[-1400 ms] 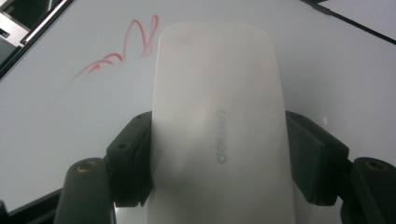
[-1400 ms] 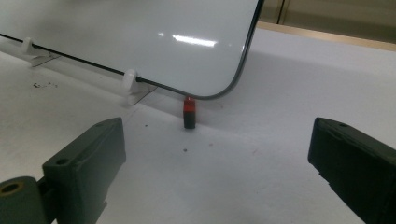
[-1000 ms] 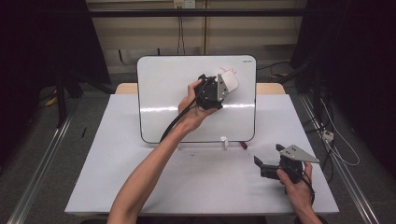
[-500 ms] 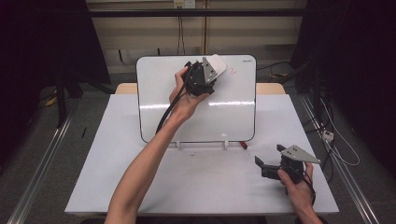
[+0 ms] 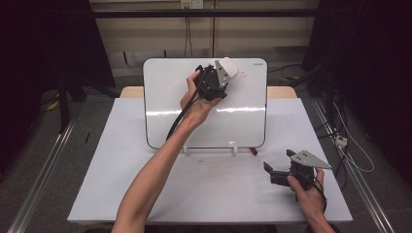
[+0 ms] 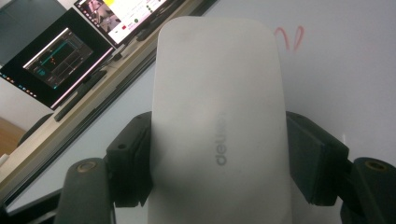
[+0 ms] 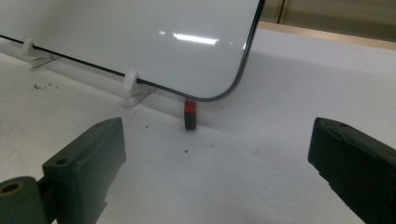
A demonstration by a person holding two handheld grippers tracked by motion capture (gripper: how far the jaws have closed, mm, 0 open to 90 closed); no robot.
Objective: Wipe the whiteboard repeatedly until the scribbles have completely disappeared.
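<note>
Nearest to us, the right gripper rests low on the white table at the near right corner, jaws spread wide with nothing between them. Looking along those jaws, we see a small red-and-black marker lying on the table just under the whiteboard's lower corner, beside one of the white clip feet that prop the board up.

Further out, our left arm stretches across the table to the whiteboard, which stands upright at the far edge. The left gripper is up near the board's top right area, and its jaws are clamped on the flanks of a white eraser — the pads press on both sides of it, as the left gripper view shows plainly. The eraser's far end sits up against the board face, or very close to it; we cannot tell for sure that it touches.

Just beyond the eraser's tip, a few short red strokes remain on the board — that looks like our target. We judge we are mid-wipe, with only that last mark left. The next move calls for sliding the eraser up and across those strokes while keeping its face flat and pressed against the board, firmly enough to clean, gently enough not to tip the board off its feet.
</note>
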